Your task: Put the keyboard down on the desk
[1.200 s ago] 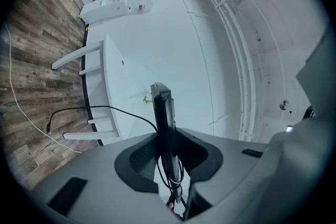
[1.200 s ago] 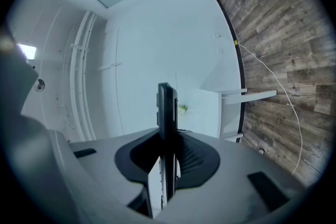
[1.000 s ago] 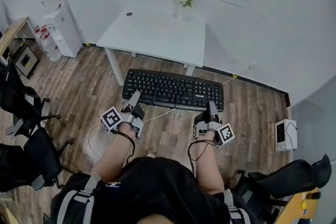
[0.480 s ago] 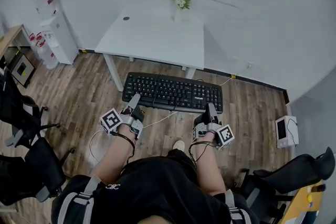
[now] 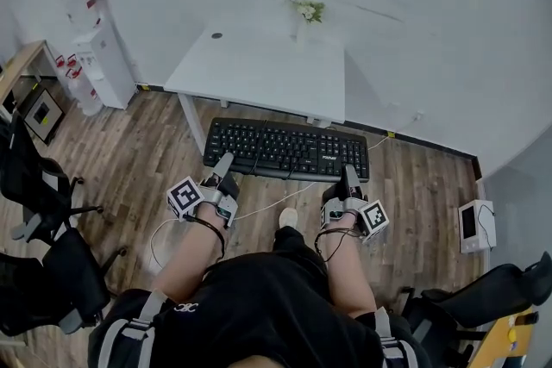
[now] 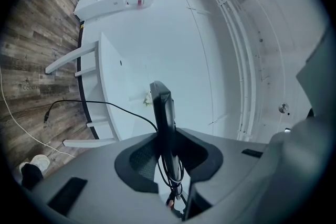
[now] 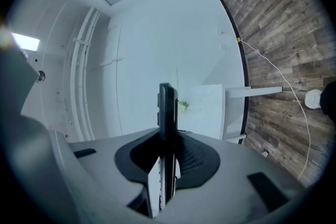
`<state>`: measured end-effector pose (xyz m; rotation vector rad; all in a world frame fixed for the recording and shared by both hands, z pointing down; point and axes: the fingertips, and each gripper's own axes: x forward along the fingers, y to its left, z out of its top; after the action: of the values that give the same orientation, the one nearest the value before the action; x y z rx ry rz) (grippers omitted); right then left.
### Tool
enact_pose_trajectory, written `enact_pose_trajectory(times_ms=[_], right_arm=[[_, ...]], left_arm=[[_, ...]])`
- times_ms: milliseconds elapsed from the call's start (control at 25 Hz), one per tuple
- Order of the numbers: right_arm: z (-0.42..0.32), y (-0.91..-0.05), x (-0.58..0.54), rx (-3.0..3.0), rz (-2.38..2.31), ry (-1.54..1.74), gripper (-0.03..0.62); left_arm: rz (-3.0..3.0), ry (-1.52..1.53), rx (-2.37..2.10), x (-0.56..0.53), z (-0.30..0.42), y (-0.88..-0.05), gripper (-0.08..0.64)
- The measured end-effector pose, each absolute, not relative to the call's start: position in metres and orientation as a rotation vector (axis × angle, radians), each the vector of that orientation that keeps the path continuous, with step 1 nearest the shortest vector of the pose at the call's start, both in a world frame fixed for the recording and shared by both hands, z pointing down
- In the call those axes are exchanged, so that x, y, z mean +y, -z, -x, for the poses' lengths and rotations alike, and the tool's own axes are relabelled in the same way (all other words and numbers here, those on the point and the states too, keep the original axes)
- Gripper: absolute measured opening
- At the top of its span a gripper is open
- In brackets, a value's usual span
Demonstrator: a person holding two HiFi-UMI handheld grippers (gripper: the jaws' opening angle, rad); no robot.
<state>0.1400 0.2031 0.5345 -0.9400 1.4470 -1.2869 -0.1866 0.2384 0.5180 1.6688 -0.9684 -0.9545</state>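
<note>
Currently your left gripper (image 5: 223, 168) and right gripper (image 5: 348, 178) clamp the keyboard (image 5: 286, 149). It hangs level, near the desk (image 5: 259, 69).

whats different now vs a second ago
The person has stepped forward: a shoe has swung up between the arms, and the desk now sits closer to the far edge of the keyboard. Unchanged: the left tongs and right tongs stay clamped on the keyboard, held level above the floor.
</note>
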Motion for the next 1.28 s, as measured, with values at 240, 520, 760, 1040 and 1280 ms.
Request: enact_pose_trajectory(times_ms=[240, 520, 760, 1040, 1280], right_arm=[[-0.131, -0.541, 0.159, 1.46, 0.922, 1.305, 0.069], [-0.132, -0.554, 0.091, 1.449, 0.915, 1.32, 0.071], [-0.142, -0.567, 0.024, 1.437, 0.928, 1.337, 0.071], [-0.149, -0.585, -0.055, 1.429, 0.959, 1.362, 0.071], [-0.163, -0.597, -0.123, 1.399, 1.004, 1.402, 0.072]], left_arm=[[-1.66, 0.945, -1.0, 0.203, 0.195, -0.526, 0.094], [-1.669, 0.944, -1.002, 0.139, 0.193, -0.534, 0.094], [-1.654, 0.921, -1.014, 0.075, 0.182, -0.542, 0.094], [-1.611, 0.889, -1.029, -0.005, 0.174, -0.56, 0.094], [-1.549, 0.85, -1.047, -0.07, 0.16, -0.571, 0.094]])
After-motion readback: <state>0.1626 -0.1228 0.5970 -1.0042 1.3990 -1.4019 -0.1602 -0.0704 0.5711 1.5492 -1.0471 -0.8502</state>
